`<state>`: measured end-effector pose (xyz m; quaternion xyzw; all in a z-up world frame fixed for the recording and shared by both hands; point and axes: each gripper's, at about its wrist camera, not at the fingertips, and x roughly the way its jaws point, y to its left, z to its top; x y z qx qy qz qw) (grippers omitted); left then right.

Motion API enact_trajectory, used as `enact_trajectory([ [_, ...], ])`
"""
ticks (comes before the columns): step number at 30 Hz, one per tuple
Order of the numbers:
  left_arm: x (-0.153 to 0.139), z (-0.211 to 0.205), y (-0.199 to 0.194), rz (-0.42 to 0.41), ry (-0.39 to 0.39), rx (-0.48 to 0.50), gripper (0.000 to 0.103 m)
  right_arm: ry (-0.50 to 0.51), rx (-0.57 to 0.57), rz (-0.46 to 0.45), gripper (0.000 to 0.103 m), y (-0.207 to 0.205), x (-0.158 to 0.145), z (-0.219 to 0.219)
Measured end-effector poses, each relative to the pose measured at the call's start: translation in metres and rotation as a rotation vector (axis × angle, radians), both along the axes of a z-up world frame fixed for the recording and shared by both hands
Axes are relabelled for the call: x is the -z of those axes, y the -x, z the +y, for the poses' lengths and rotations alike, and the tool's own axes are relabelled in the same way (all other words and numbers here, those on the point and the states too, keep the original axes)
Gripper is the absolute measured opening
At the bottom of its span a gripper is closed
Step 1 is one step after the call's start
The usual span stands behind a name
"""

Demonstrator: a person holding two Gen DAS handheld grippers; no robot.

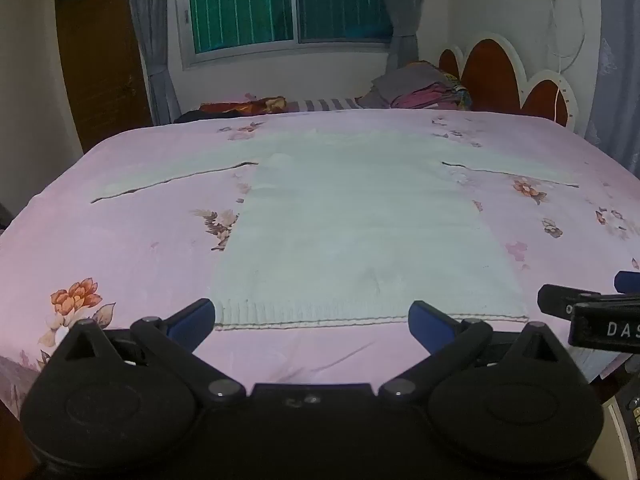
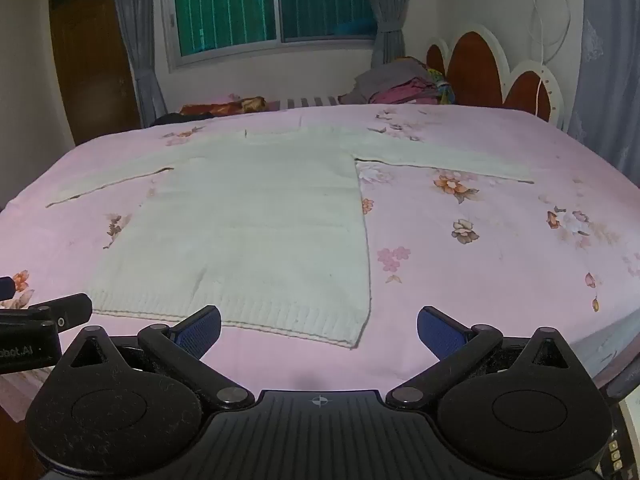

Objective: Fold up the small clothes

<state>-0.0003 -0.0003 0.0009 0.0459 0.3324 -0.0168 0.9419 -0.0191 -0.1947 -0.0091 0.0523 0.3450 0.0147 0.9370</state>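
A white knitted sweater [image 1: 352, 224] lies flat on the pink flowered bedspread [image 1: 120, 240], sleeves spread to both sides, ribbed hem nearest me. It also shows in the right wrist view [image 2: 248, 232]. My left gripper [image 1: 312, 318] is open and empty, its blue pads just short of the hem, straddling it. My right gripper [image 2: 319, 328] is open and empty, near the hem's right corner [image 2: 356, 342]. The right gripper shows at the right edge of the left wrist view [image 1: 592, 312]. The left one shows at the left edge of the right wrist view [image 2: 44, 316].
A pile of folded clothes [image 1: 416, 88] sits at the far right by the headboard [image 1: 500, 76]. More clothes [image 1: 244, 106] lie at the far edge. A window [image 1: 288, 4] with curtains and a wooden door [image 1: 100, 56] stand behind the bed.
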Motion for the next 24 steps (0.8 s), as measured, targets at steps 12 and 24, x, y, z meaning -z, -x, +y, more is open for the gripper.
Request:
enact_trajectory([
  [12, -0.003, 0.007, 0.003, -0.008, 0.018, -0.014, 0.103, -0.014, -0.002, -0.003, 0.103, 0.003, -0.002, -0.007],
  [24, -0.006, 0.006, 0.005, -0.013, 0.015, -0.012, 0.103, -0.003, 0.009, -0.005, 0.103, 0.002, -0.003, 0.001],
])
